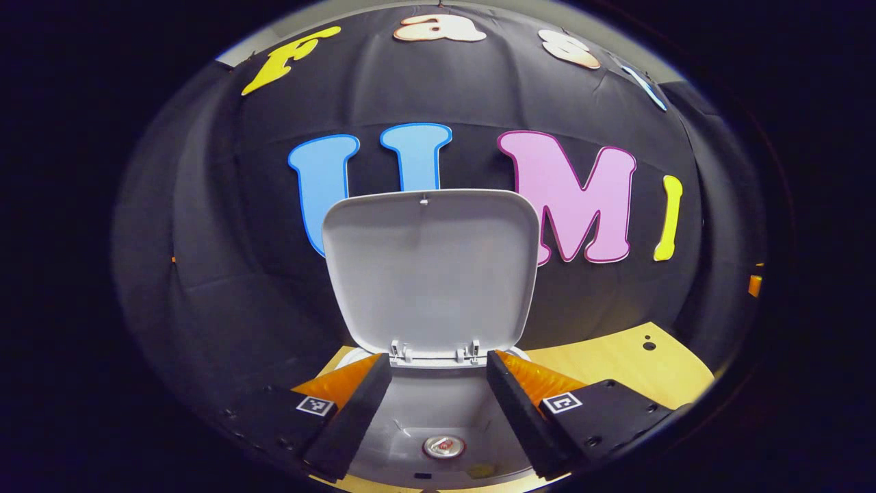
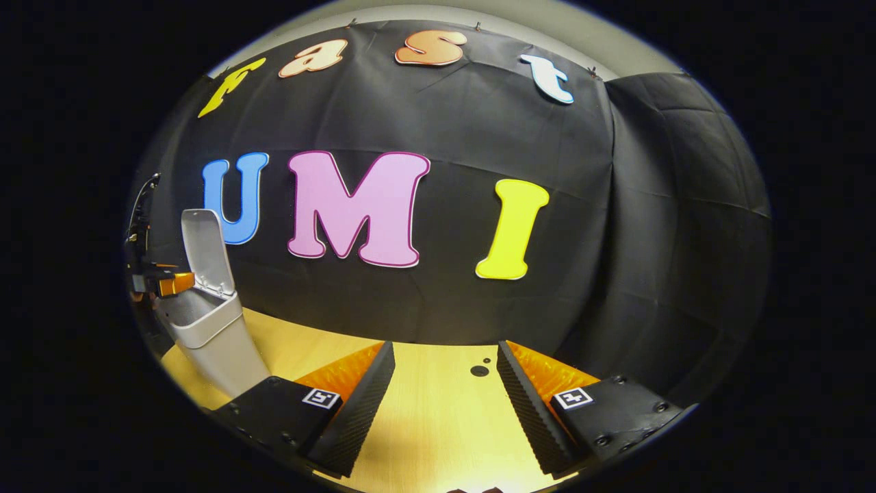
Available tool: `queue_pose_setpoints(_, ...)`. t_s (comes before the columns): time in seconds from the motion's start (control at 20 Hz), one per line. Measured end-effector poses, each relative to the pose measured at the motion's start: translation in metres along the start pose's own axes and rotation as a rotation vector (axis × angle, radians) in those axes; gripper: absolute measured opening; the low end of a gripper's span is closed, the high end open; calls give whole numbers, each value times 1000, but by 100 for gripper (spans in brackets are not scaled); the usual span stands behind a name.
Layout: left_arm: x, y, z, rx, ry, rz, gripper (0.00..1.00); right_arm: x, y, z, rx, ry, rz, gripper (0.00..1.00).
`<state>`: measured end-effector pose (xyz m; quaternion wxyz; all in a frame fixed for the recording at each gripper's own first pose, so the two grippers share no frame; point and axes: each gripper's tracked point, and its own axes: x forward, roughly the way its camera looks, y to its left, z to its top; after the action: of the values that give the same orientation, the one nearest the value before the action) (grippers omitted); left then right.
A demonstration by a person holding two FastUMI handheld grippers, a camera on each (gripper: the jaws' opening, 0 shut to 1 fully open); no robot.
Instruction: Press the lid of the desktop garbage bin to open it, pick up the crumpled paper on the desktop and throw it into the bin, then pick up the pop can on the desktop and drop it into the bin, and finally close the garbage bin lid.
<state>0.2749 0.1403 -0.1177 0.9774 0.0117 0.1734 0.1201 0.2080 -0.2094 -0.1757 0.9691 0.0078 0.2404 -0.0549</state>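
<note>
Left gripper: in the left gripper view the left gripper [image 1: 438, 411] is poised directly over the mouth of the bin, its two fingers [image 1: 356, 418] spread wide apart and grasping nothing; it is released.
Bin: the pale grey plastic desktop garbage bin [image 1: 438, 411] stands on the light wooden desktop [image 1: 616, 363]; the left gripper view looks down into it between the fingers. In the right gripper view the same bin [image 2: 219, 342] stands far off to the left, near the black cloth wall.
Lid: the grey rounded-rectangle lid [image 1: 431, 270] is swung up on its two hinges at the back rim and stands nearly upright, its inner face turned toward the camera. In the right gripper view the lid [image 2: 205, 250] is seen side-on, leaning slightly back from the bin.
Pop can: the round silver top of a metal pop can [image 1: 443, 446] with a touch of red lies at the bottom of the bin, between the two fingers as the left gripper view sees it.
Paper: a small yellowish scrap [image 1: 481, 470] sits on the bin floor just beside the can; whether it is the crumpled paper cannot be told.
Right gripper: in the right gripper view the right gripper [image 2: 445, 404] is over bare desktop [image 2: 438, 424], well apart from the bin, fingers [image 2: 359, 404] spread wide and holding nothing.
Other gripper seen afar: the right gripper view also shows the left gripper [image 2: 161, 282] at the bin's rim.
</note>
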Motion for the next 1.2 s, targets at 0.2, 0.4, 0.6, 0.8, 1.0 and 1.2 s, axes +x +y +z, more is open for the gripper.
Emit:
queue_pose_setpoints(0.2, -18, 8, 33, 4, -32, 51, 94, 12, 13, 10, 38, -12, 69, 97)
queue_pose_setpoints(0.4, -32, 18, 93, -35, -96, 69, 94, 26, 26, 27, 91, -21, 150, 97)
queue_pose_setpoints(0.6, -27, 25, 152, -43, -154, 51, 94, 30, 32, 51, 42, -85, 180, 97)
queue_pose_setpoints(0.8, 3, 24, 180, -3, -168, 11, 94, 22, 33, 68, 73, -103, 186, 96)
queue_pose_setpoints(1.0, 47, 15, 180, 6, -140, -47, 94, 18, 31, 73, 81, -83, 153, 97)
queue_pose_setpoints(1.2, 68, 15, 156, 3, -57, -73, 94, 14, 37, 68, 52, -66, 129, 97)
